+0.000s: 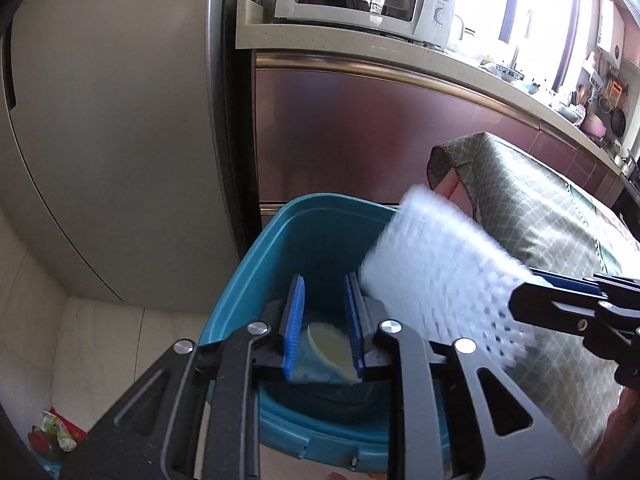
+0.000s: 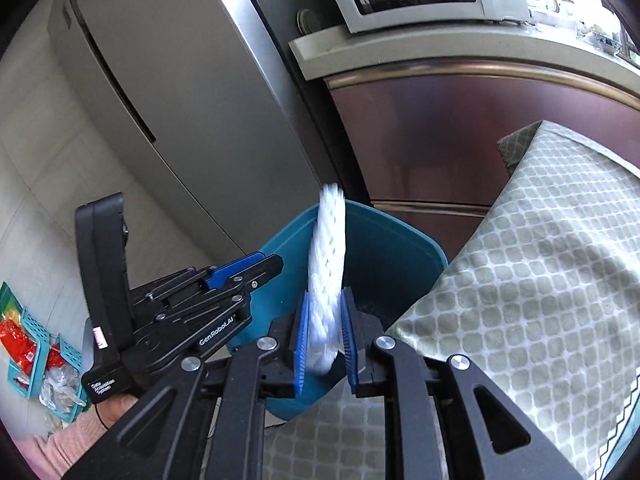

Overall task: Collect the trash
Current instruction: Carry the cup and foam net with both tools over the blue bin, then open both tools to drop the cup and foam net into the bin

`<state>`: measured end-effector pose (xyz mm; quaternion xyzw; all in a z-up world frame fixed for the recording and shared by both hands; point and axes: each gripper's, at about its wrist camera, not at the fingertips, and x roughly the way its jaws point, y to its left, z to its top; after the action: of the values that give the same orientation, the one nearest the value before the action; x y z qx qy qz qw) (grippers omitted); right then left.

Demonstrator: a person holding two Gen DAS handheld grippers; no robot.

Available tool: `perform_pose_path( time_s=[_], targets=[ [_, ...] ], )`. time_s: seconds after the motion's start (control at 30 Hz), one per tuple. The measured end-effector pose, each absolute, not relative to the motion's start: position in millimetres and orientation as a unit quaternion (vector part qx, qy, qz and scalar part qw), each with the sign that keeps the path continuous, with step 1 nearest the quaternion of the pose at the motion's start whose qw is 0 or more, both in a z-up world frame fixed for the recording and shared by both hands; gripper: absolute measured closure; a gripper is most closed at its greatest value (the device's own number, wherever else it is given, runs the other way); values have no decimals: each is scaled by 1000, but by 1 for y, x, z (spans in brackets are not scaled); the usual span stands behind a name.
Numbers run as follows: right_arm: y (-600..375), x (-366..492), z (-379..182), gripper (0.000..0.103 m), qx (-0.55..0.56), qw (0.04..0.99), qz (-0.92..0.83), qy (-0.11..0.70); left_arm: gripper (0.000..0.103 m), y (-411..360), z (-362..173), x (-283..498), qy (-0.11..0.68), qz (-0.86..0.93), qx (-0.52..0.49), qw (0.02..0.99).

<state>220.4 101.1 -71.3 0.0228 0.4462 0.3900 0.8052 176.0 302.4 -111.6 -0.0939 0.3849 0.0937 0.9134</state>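
Two-handed, hovering above teal bin (image 1: 248, 264) for a clean drop: clamping white foam net (image 2: 326, 240) in right tongs (image 2: 326, 295), cradling pale disc (image 1: 330, 346) between left tongs (image 1: 325, 282), grip there impossible to tell.

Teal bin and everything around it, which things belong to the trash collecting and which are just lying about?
Part of the job:
- teal bin
- white foam net, between the right hand-held gripper pads
- pale round piece, between the left hand-held gripper pads

Just lying about:
- microwave
- fridge
- patterned cloth
- teal baskets on the floor
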Motion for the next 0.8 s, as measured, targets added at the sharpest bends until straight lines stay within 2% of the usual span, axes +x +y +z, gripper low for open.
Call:
perform_pose_path(
  time_s=[0.07, 0.1, 0.27, 0.5, 0.67, 0.8],
  targets=[
    [101, 222, -74, 75, 30, 804, 385, 452, 75, 301, -116, 179, 385, 93, -93, 913],
    [100, 222, -74, 73, 32, 805, 382, 453, 75, 301, -118, 178, 385, 94, -93, 914],
    [87, 218, -74, 70, 33, 812, 381, 441, 73, 292, -114, 166, 372, 84, -97, 919],
    [49, 192, -56, 64, 41, 822, 389, 413, 61, 263, -79, 143, 328, 46, -87, 940],
    [0, 163, -35, 55, 42, 842, 386, 375, 50, 222, -46, 126, 286, -9, -68, 956],
    [-48, 142, -23, 52, 58, 860, 361, 355, 44, 184, -29, 119, 271, -71, -57, 958]
  ],
)
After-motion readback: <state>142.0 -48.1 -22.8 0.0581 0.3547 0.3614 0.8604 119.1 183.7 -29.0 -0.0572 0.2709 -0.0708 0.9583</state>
